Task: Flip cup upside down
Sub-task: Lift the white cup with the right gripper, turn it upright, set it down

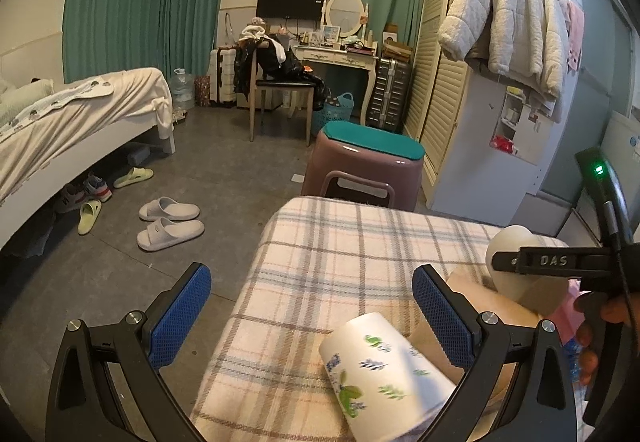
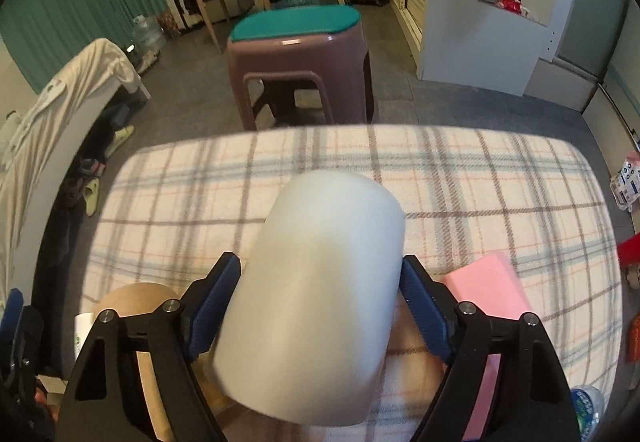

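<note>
My right gripper [image 2: 320,294] is shut on a plain white cup [image 2: 316,298], held tilted above the plaid-covered table [image 2: 480,181] with its closed bottom pointing away from the camera. The same cup [image 1: 520,266] shows at the right of the left wrist view, clamped by the right gripper's black finger. My left gripper [image 1: 312,306] is open and empty, wide apart over the table's left edge. A second white cup with a leaf print [image 1: 384,370] lies on its side just below, between the left fingers but untouched.
A pink block [image 2: 492,294] and a tan cardboard piece [image 2: 132,298] lie on the table near the grippers. A purple stool with a teal cushion [image 2: 304,53] stands beyond the far edge. Bed, slippers and wardrobe ring the room.
</note>
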### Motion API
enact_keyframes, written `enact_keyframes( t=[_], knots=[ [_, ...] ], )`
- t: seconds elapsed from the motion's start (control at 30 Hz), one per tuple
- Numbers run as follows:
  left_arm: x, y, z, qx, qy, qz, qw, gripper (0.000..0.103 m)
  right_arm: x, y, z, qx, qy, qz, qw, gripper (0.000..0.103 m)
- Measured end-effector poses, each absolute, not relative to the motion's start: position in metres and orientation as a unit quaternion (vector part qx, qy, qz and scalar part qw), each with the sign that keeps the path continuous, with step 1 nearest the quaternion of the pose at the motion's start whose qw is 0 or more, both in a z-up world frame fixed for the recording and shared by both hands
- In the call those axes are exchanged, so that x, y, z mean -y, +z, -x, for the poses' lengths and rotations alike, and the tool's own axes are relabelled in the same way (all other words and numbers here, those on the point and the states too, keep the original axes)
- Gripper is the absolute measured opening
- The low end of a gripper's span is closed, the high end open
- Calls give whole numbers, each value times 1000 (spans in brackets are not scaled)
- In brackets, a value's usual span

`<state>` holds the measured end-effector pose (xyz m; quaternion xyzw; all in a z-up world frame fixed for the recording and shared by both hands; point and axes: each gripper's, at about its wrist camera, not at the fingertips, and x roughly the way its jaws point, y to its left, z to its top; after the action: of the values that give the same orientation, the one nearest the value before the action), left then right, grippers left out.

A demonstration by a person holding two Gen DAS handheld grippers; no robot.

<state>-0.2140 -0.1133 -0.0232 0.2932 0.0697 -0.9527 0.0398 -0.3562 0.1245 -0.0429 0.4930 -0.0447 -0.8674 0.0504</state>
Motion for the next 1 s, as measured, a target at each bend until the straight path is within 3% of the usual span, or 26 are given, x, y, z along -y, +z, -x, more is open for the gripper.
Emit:
enact_keyframes(
  t=[0.3,0.7,1.0],
  knots=[
    [101,4,184,-63,-960,-269,38,103,-124,0,300,36,-883,-462,71,70],
    [85,16,127,-47,-965,-256,32,103,-126,-28,182,1,-899,-431,76,69],
    [79,19,105,-42,-966,-253,34,103,-130,-22,173,-10,-907,-412,84,69]
  ],
)
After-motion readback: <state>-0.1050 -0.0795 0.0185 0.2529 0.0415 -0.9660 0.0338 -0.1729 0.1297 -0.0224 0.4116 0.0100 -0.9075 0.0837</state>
